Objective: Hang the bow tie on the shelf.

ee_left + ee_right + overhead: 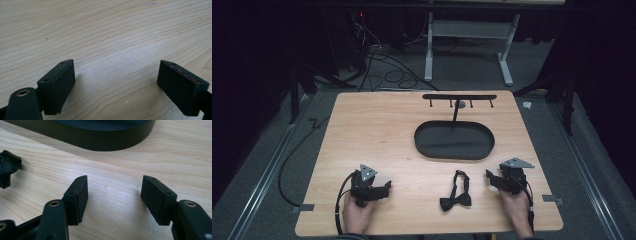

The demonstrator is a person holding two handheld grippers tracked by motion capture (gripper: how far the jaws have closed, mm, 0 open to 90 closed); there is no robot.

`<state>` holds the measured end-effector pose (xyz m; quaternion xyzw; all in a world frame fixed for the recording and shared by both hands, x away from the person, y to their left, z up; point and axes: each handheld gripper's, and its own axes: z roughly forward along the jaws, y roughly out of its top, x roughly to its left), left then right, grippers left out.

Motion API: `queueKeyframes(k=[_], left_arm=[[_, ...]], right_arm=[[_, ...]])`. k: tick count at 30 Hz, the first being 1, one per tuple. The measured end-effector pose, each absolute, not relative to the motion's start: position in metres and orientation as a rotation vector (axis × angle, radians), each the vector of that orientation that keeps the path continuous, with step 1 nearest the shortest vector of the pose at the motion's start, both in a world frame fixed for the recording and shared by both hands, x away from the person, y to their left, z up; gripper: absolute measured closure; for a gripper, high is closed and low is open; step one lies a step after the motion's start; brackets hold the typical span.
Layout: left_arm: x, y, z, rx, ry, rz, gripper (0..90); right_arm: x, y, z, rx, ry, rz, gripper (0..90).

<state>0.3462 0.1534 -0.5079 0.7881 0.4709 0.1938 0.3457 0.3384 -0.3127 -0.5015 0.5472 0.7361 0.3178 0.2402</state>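
High view: a black bow tie [456, 194] with its neck strap lies flat on the wooden table [377, 125], near the front edge and right of centre. It sits between the two grippers and closer to the right gripper [488, 176], which rests just to its right without touching it. The left gripper [387, 187] rests well apart to the left. Farther back stands an oval black tray [454, 152] with a hook rack [459, 97] rising behind it.

Handling, by judgement: the bow tie is light, soft fabric. It will fold and droop when lifted, and the thin strap will trail. It is not fragile and not slippery. The recommended grip point is the centre knot of the bow, the firmest and thickest part. The strap loop is the alternative if the item is to be hung on a hook.

Right gripper view: both jaws stand spread over bare wood with nothing between them. An edge of the bow tie [7, 167] lies at far left, outside the jaws, and the tray wall [100, 141] lies ahead.

Left gripper view: jaws are spread wide over bare table [105, 37], holding nothing.
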Motion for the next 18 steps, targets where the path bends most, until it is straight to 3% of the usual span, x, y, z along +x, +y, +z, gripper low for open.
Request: queueKeyframes(k=[9,18], left_arm=[[0.346,0.153,-0.508,2.046,1.223,0.503,15.3],[0.346,0.153,-0.508,2.044,1.224,0.502,15.3]], right_arm=[[0.33,-0.311,-0.5,1.497,2.015,0.925,52.6],[0.317,-0.304,-0.487,1.443,2.034,0.981,56.6]])
